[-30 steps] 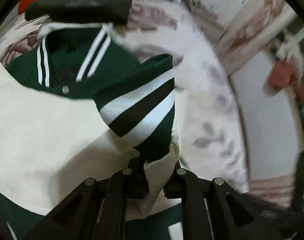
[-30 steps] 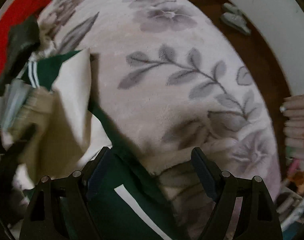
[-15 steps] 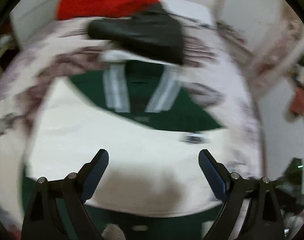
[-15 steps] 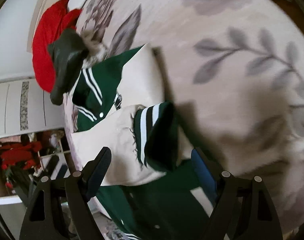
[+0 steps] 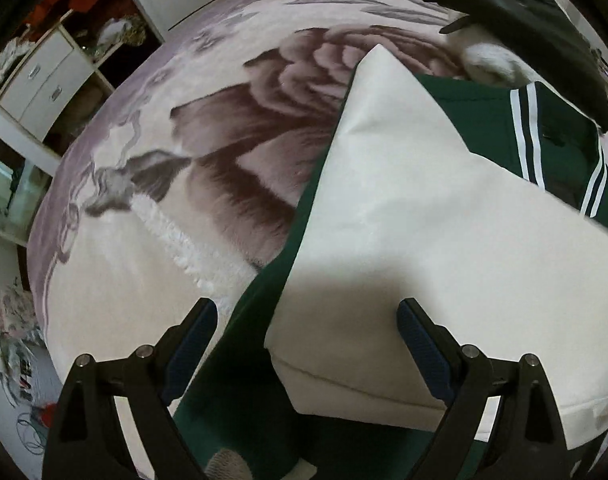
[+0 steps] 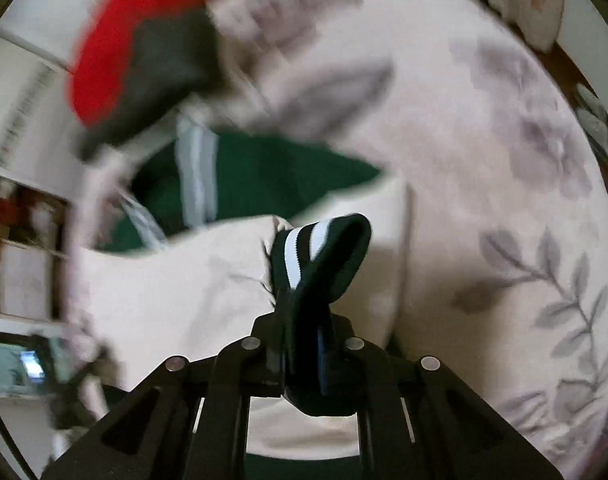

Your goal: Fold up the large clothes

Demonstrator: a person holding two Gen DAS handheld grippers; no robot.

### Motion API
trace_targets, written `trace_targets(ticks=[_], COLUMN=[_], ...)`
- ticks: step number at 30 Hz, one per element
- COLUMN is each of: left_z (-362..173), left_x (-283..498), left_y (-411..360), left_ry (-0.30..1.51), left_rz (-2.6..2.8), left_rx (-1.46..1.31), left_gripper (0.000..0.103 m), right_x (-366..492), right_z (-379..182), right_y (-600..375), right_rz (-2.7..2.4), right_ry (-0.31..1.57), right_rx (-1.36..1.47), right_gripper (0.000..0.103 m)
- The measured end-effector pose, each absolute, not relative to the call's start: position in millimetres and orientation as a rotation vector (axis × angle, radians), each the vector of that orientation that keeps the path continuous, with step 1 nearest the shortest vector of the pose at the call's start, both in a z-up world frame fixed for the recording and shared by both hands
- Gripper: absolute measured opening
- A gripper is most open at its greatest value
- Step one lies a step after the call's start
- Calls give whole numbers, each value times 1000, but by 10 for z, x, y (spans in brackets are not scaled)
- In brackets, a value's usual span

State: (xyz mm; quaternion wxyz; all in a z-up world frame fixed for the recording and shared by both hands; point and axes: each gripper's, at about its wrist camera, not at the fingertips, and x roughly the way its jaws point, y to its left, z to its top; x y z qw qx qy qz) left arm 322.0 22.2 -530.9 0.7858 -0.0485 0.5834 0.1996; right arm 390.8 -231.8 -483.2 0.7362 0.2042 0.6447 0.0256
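A: The right gripper (image 6: 301,354) is closing its jaws, the jacket's striped cuff (image 6: 324,256) pinched between them. The risk?

B: Only the ribbed edge is caught, so a quick pull could slip it free. The left gripper (image 5: 306,336) stands wide, holding nothing; the jacket (image 5: 404,240), cream sleeve over green body, lies on the floral blanket (image 5: 163,200) beneath its jaws

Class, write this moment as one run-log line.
left gripper: open above cream sleeve | right gripper: closing on striped cuff | jacket: on bed
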Motion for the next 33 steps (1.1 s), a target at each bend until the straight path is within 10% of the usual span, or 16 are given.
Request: trace_targets(ticks=[6, 22, 26, 33], left_z=[-4969, -5794, -5793, -5764], left_x=[2767, 882, 871, 798], left_y=[13, -537, -453, -265], left_ry=[1240, 1446, 1426, 1404], left_rz=[411, 262, 239, 215], left_rx=[-4, 103, 51, -38], left_gripper=[92, 94, 94, 94], right_x=[3454, 1307, 1228, 1159], right_z=[-4846, -5497, -5408, -4741], right_y=[-2444, -429, -495, -173], right_rz=[27, 24, -78, 18], right_ry=[1553, 1813, 1748, 1640], right_rx=[550, 438, 510, 453], right_gripper=[50, 55, 0, 0])
